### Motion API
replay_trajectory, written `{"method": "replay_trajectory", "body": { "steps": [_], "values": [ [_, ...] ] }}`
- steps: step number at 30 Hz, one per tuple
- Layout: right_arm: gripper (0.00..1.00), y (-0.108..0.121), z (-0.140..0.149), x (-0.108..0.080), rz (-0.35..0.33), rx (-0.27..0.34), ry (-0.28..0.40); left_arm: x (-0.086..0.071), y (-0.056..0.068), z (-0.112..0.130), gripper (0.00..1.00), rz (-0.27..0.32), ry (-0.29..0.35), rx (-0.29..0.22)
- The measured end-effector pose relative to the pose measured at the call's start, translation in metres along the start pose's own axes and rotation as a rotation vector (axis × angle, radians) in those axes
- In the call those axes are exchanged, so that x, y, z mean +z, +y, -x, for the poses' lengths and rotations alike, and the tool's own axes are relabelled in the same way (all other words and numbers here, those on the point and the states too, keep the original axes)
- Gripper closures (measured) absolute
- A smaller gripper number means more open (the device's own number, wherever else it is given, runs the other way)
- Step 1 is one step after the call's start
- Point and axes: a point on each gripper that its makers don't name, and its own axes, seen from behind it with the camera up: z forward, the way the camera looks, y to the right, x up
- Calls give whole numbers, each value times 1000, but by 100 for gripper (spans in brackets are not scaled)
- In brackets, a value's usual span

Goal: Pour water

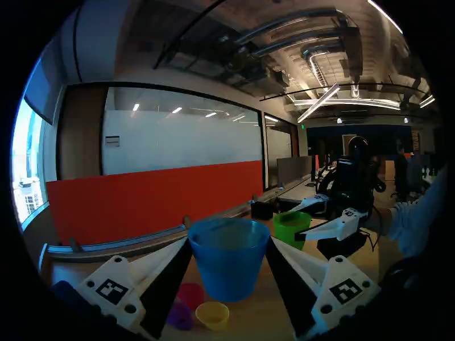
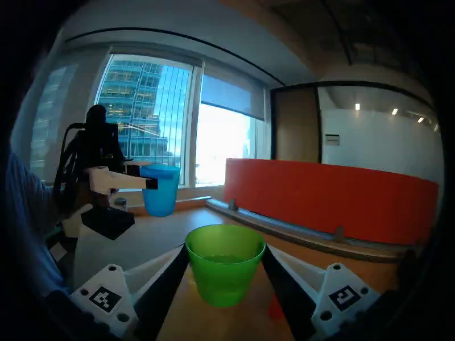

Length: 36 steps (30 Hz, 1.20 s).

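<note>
My left gripper [image 1: 228, 250] is shut on a blue plastic cup [image 1: 228, 258], held upright above the wooden table [image 1: 256, 315]. My right gripper [image 2: 225, 258] is shut on a green plastic cup [image 2: 225, 262], also upright, with liquid visible low inside it. In the left gripper view the green cup [image 1: 292, 227] sits between the other gripper's white fingers [image 1: 335, 224] to the right. The right gripper view shows the blue cup [image 2: 160, 189] at the left, held level by the other gripper [image 2: 139, 183], about a cup's width higher than the green one.
Small pink [image 1: 190, 294], purple [image 1: 180, 315] and yellow [image 1: 212, 315] cups stand on the table below the blue cup. An orange partition [image 2: 335, 196] and a rail [image 2: 273, 224] run along the table's far side. A person's sleeve [image 1: 415, 219] is at the right.
</note>
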Motion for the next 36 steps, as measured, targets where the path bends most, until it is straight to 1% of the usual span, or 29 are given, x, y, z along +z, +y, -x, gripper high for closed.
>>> {"method": "replay_trajectory", "body": {
  "steps": [6, 11, 15, 21, 26, 30, 36],
  "values": [
    [9, 8, 3, -5, 18, 2, -9, -2, -3, 19, 13, -4, -21, -12],
    [9, 11, 3, -7, 26, 5, -11, -3, -5, 28, 13, -3, -32, -7],
    [9, 13, 4, -8, 28, 8, -18, -5, -5, 39, 13, 2, -51, 0],
    [8, 14, 15, -13, 24, 2, -52, -7, -4, 65, 13, 6, -104, 25],
    [8, 16, 26, -16, 18, -2, -84, -8, -1, 85, 13, 16, -148, 45],
    [8, 18, 32, -17, 16, -4, -102, -8, -1, 98, 13, 20, -182, 54],
    [8, 16, 42, -19, -2, -7, -131, -8, 3, 117, 13, 37, -237, 65]
  ]
}}
